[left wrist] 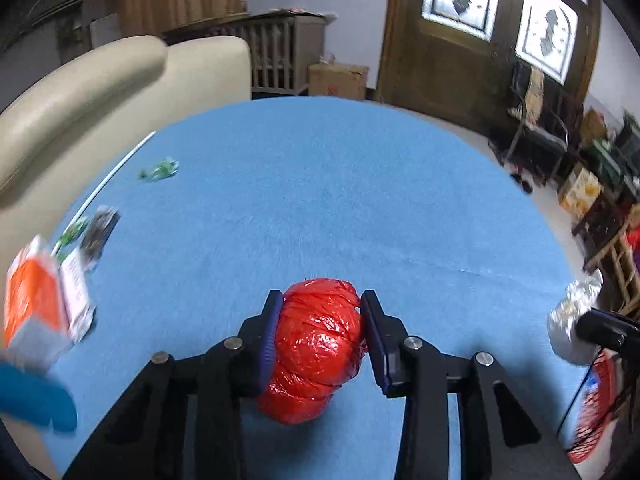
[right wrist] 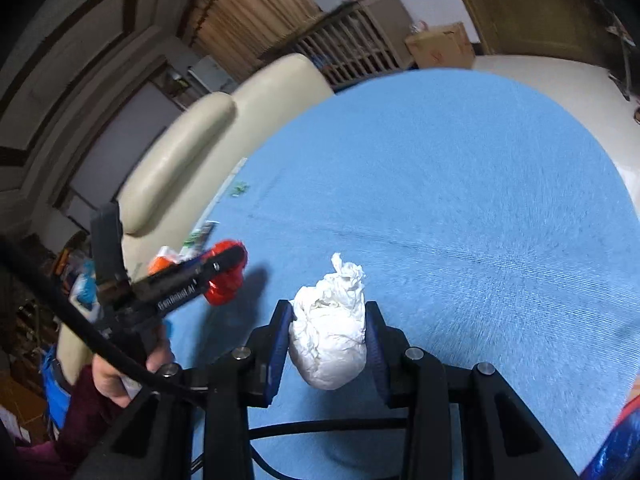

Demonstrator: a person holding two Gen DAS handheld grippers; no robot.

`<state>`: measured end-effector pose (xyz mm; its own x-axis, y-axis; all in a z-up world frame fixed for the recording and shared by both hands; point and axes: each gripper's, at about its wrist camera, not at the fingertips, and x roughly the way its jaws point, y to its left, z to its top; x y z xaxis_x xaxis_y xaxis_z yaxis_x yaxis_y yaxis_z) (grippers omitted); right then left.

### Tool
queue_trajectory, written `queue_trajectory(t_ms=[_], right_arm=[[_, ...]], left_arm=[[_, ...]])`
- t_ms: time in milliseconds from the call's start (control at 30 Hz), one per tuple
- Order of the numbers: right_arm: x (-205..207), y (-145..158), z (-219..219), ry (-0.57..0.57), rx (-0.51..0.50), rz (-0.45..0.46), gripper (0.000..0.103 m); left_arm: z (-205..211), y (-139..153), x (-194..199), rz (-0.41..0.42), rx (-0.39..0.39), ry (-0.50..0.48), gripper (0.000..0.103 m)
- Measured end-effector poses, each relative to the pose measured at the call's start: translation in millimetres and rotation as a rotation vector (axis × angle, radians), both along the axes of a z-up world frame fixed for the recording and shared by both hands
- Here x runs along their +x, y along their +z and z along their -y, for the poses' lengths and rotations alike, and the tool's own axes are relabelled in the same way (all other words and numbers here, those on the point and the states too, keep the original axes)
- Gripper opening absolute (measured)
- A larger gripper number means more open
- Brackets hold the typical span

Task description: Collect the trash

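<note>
Pinching a crinkled, glossy red plastic ball (left wrist: 316,350), the left gripper (left wrist: 322,312) fills lower centre; the right gripper (right wrist: 327,318) clamps a crumpled white paper wad (right wrist: 330,336) over fuzzy blue cloth (right wrist: 460,208).

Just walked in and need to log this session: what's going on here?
A person is clearing trash off a blue table with two handheld grippers. The left gripper has its jaws closed on a crumpled red plastic ball; the right gripper is clamped on a white paper wad. Several wrappers and an orange carton are on the table's left edge.
</note>
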<state>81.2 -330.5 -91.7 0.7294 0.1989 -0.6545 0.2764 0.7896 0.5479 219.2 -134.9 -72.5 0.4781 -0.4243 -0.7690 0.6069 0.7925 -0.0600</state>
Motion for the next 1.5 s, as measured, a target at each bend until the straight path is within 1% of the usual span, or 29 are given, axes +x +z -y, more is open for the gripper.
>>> queue_trajectory(t_ms=[167,300,333,433,500,600,700,833,900,967,1000,1100,1167,1367,1500], right_arm=[[-56.3,36.8,-0.2,-0.008,-0.044,0.087,0.039],[-104.8,50.5,4.0,-0.037,-0.085,0.121,0.039],[-120.0,54.2,5.5,-0.048,-0.098,0.127,0.039],[-150.7,60.5,10.2,-0.062,-0.104,0.138,0.039],[-175.5,68.3,12.9,-0.070,-0.112,0.148,0.039],[-206.6,80.4,16.7,-0.068,-0.141,0.157,0.039],[-239.3,88.9,23.7,-0.066,-0.164,0.149,0.039],[-278.9,91.5,38.4,-0.078,-0.183,0.113,0.039],[-282.0,93.6,47.9,-0.095,-0.164,0.113,0.039],[-285.3,95.5,58.8,-0.115,-0.104,0.128,0.039],[-287.3,97.0,59.1,-0.119,-0.107,0.134,0.039],[-288.9,98.9,61.0,-0.155,-0.182,0.120,0.039],[-286.9,92.1,66.9,-0.168,-0.167,0.096,0.039],[-286.4,64.9,90.3,-0.200,-0.145,-0.002,0.039],[-289.4,53.3,109.8,-0.210,-0.120,-0.067,0.039]], left_arm=[[-22.6,29.6,-70.5,0.060,-0.048,0.052,0.040],[-23.4,46.3,-119.9,0.100,-0.062,0.058,0.041],[-20.2,50.9,-138.8,0.116,-0.063,0.045,0.041],[-18.7,58.9,-165.7,0.144,-0.059,0.023,0.041],[-15.7,66.0,-187.9,0.145,-0.077,-0.001,0.041],[-10.7,74.7,-210.4,0.165,-0.089,-0.027,0.041],[1.2,80.8,-232.5,0.168,-0.103,-0.073,0.041],[16.2,83.6,-253.4,0.147,-0.113,-0.129,0.041],[23.4,85.6,-265.8,0.150,-0.103,-0.157,0.041],[28.4,88.8,-276.8,0.153,-0.112,-0.195,0.041],[29.5,89.6,-282.0,0.154,-0.118,-0.208,0.041],[35.9,88.6,-289.8,0.143,-0.136,-0.253,0.041],[42.6,83.2,-291.5,0.124,-0.140,-0.278,0.041],[69.8,55.8,-291.1,0.050,-0.101,-0.342,0.041],[89.7,47.4,-295.4,0.013,-0.102,-0.374,0.041]])
